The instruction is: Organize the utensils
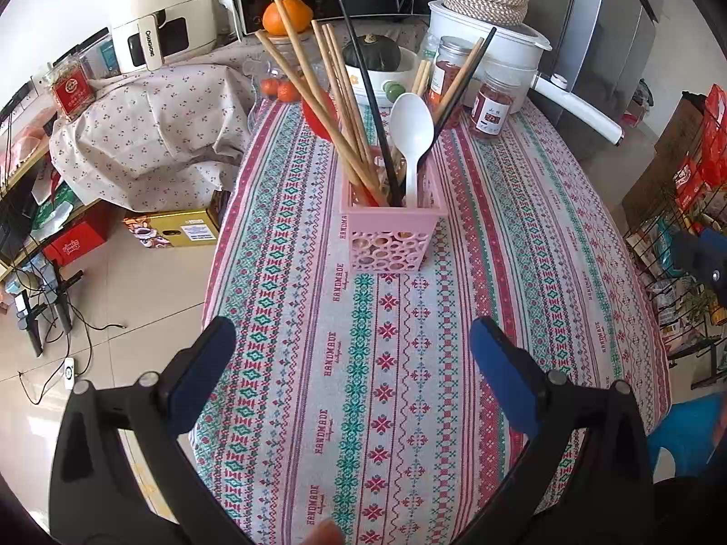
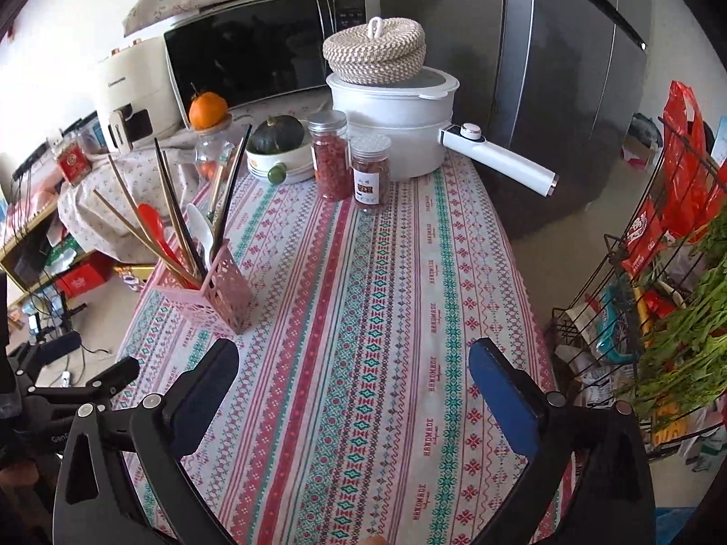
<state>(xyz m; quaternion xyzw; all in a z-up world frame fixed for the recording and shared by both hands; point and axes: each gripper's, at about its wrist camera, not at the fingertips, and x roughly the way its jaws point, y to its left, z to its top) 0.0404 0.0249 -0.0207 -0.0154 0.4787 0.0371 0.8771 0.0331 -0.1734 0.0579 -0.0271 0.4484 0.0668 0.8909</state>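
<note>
A pink perforated utensil holder (image 1: 390, 236) stands upright on the patterned tablecloth (image 1: 522, 236). It holds several wooden chopsticks (image 1: 318, 95), black chopsticks (image 1: 370, 95), a white plastic spoon (image 1: 411, 136) and a red spoon (image 1: 318, 113). In the right wrist view the holder (image 2: 213, 293) stands at the table's left edge, with the white spoon (image 2: 202, 229) and red spoon (image 2: 154, 227) in it. My left gripper (image 1: 352, 336) is open and empty, short of the holder. My right gripper (image 2: 354, 359) is open and empty over the cloth, right of the holder.
Two red-filled jars (image 2: 329, 161), a white electric pot (image 2: 395, 122) with a woven basket on top, a green squash in a bowl (image 2: 277, 136), an orange (image 2: 207, 109) and a microwave (image 2: 259, 45) crowd the table's far end. A wire rack (image 2: 636, 318) stands at the right.
</note>
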